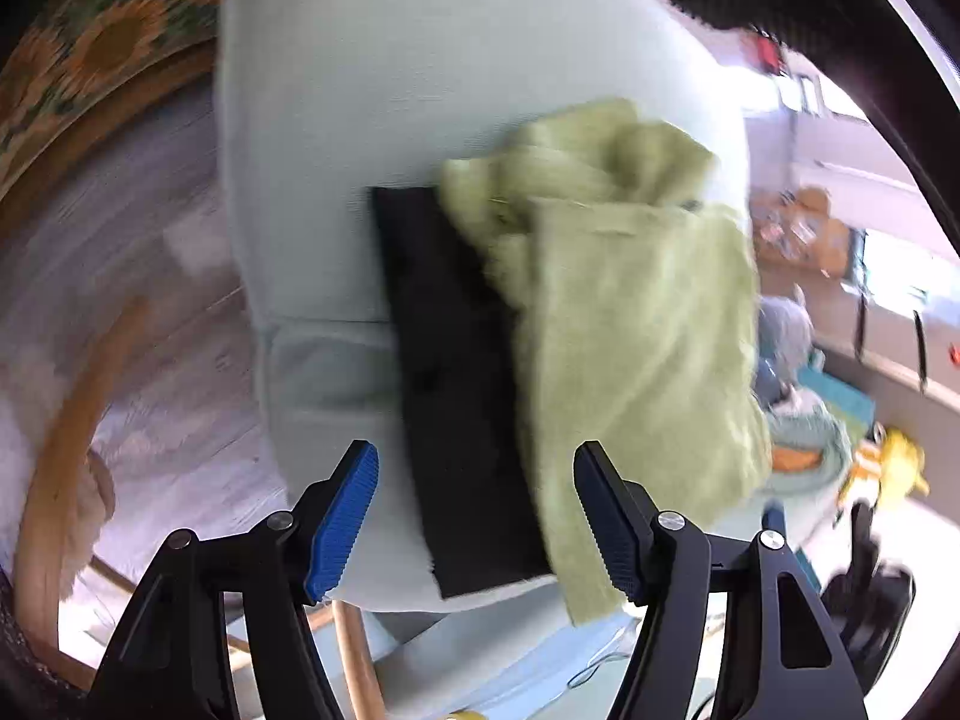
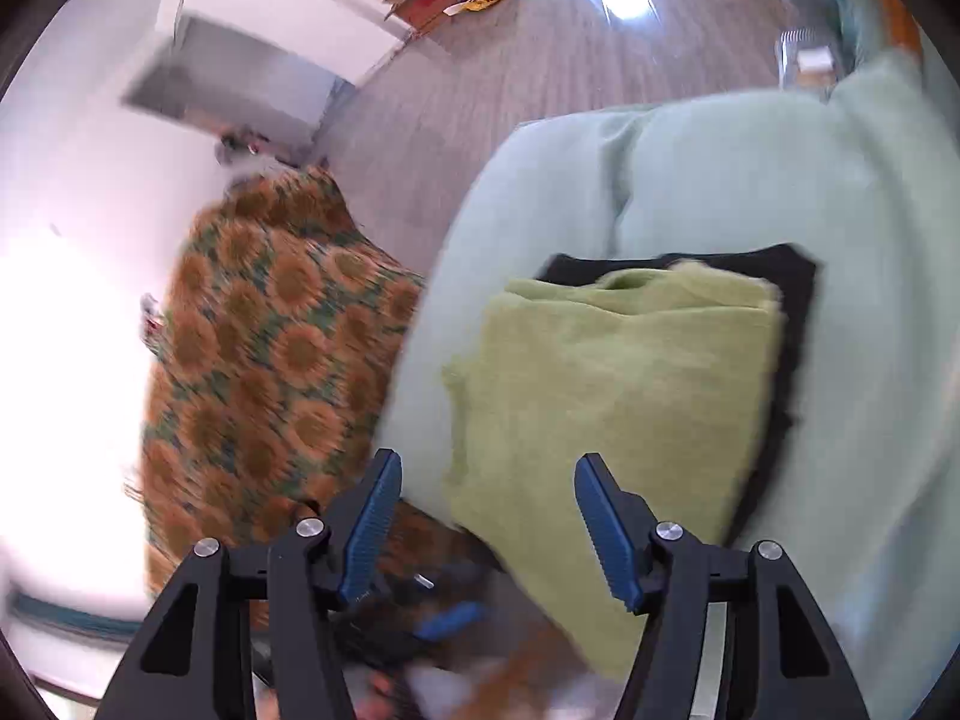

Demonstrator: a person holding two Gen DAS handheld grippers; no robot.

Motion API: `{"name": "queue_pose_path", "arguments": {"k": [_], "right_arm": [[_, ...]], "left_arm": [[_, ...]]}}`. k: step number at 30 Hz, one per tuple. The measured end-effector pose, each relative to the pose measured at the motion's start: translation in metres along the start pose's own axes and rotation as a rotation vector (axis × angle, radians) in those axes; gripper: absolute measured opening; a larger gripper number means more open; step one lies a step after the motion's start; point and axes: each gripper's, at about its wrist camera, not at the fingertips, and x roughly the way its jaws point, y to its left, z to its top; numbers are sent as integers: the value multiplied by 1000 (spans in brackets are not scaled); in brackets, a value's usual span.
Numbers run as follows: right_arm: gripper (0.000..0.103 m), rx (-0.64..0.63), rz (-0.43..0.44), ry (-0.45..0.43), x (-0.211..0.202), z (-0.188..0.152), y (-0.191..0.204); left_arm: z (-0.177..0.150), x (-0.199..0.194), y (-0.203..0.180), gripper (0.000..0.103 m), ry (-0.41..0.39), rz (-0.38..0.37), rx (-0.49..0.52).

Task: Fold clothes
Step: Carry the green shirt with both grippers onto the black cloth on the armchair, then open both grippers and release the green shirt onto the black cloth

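Two garments lay stacked on a pale green cushion: a green cloth folded on top of a black cloth, whose edges stuck out behind and to the right. Left gripper had its jaws wide apart, nothing held, hovering over the stack; the green cloth looked bunched at its far end there. Right gripper was also spread wide, empty, just near the green cloth's near edge. Sunflower-print fabric sat to the left. Frames blurry.
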Motion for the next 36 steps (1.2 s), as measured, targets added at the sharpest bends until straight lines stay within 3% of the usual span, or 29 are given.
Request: {"name": "queue_pose_path", "arguments": {"k": [2, 7, 9, 11, 14, 17, 21, 24, 29, 33, 36], "right_arm": [[65, -22, -39, -7, 10, 7, 7], [66, -70, -297, -7, 14, 22, 2], [67, -37, -413, 10, 17, 24, -7], [62, 2, -481, 31, 19, 25, -18], [59, 39, -449, 8, 9, 24, -17], [61, -84, -436, -16, 6, 25, 10], [46, -255, -453, 94, 35, 35, 40], [41, -342, -474, 185, 61, 38, 56], [42, -456, -497, 323, 115, 22, 75], [44, -491, -537, 360, 151, 12, 80], [44, -506, -601, 383, 173, 9, 79]], "left_arm": [[-5, -5, -10, 68, 0, -12, 58], [-14, -5, -37, 68, -9, 38, 200], [-17, -3, -40, 68, 9, 49, 232], [-20, -1, -43, 68, 26, 61, 265], [-24, 2, -47, 68, 52, 78, 315], [-28, 10, -46, 68, 91, 86, 331], [-33, 21, -32, 68, 147, 89, 286], [-29, 22, -22, 68, 162, 98, 249], [-18, 16, -2, 68, 152, 100, 172], [-7, 11, 24, 68, 156, 82, 59], [1, -1, 37, 68, 117, 44, -13]]}}
